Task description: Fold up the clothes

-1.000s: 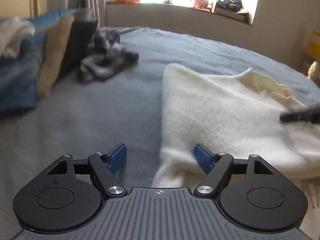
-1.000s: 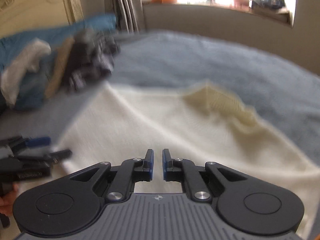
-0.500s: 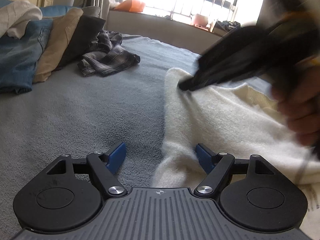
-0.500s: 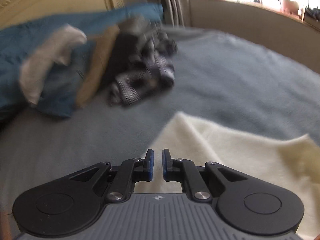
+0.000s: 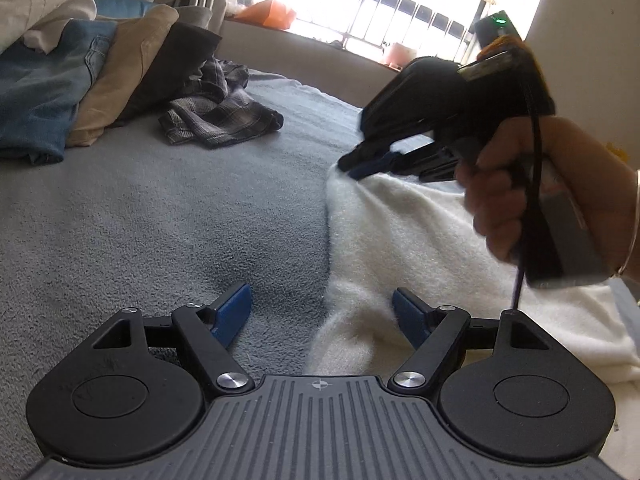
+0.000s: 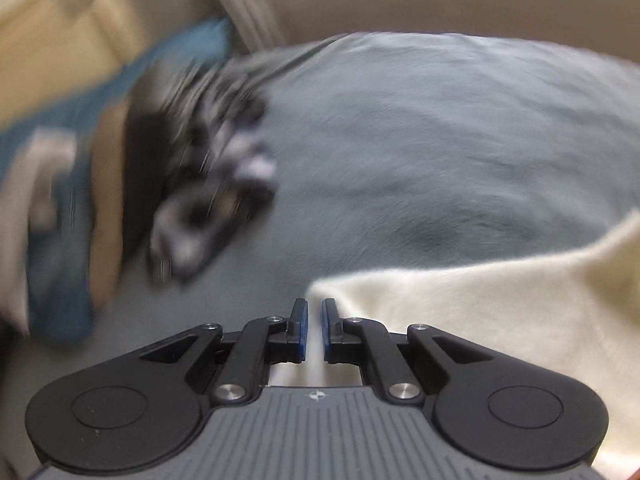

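Landmark: the cream sweater (image 5: 420, 240), which you have lying flat on the grey bedspread (image 5: 160, 220).
Left gripper (image 5: 322, 314): you hold it low at the sweater's near left edge, jaws spread wide; the left blue pad is over bare bedspread, the right pad over the cream knit, and the edge runs between them ungripped.
Right gripper (image 5: 362, 166): in your hand (image 5: 516, 188), its tip is at the sweater's far left corner. From its own camera (image 6: 314, 330) the jaws stand nearly together with only a slim gap. That view shows no cloth between the pads, and the corner lies just beside them to the right.
Sweater corner: it is slightly raised under the right gripper's tip; you cannot tell whether the tip touches it.
Plaid garment (image 5: 216, 112): crumpled on the bedspread, well apart from the sweater, to its far left.
Clothes pile (image 5: 80, 92): denim, tan and dark pieces stacked beyond the plaid garment, farther left of the sweater.
Right camera view: blurred.
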